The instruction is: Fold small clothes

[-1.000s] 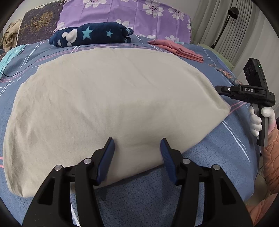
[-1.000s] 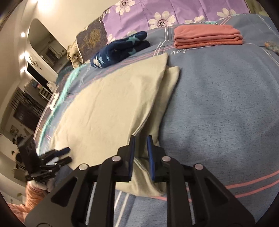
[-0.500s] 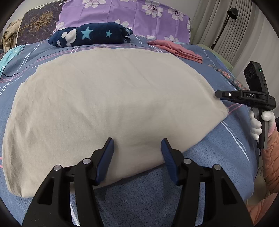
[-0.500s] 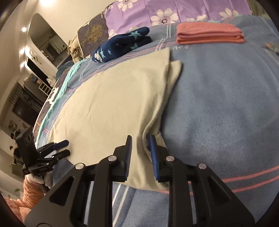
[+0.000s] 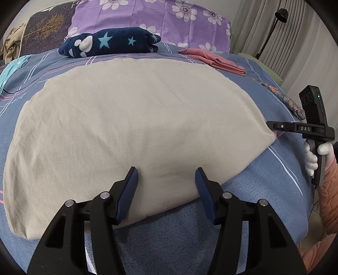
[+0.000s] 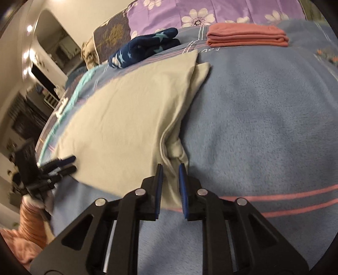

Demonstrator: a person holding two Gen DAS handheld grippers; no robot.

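**Beige cloth lies flat on bed, grippers at its near edge**

A beige cloth (image 5: 135,122) — soft, matte knit with faint creases — lies spread flat across a blue fleece blanket (image 6: 264,131) crossed by thin pink and white stripes. From the right wrist view the cloth shows doubled layers along its right side, a stitched hem and a small bunched corner at the near end. Behind it sit a plush navy bundle (image 5: 109,44) printed with stars, a flat pink stack (image 5: 213,60) of folded fabric and a purple floral pillow (image 5: 152,19).

The left gripper (image 5: 166,177) hovers at the cloth's near edge, its ribbed blue pads (image 5: 128,190) standing well apart; the cloth lies under the gap and neither pad presses on it. The right gripper (image 6: 170,169) sits over the cloth's near right corner, its jaws closing — the narrow gap between them frames the hem and the bunched corner, and no pad visibly pinches the fabric. In the left wrist view that gripper's black tip meets the cloth's right corner, with a white-gloved hand (image 5: 314,156) on the handle and a quilted peach sleeve (image 5: 329,194) below it.
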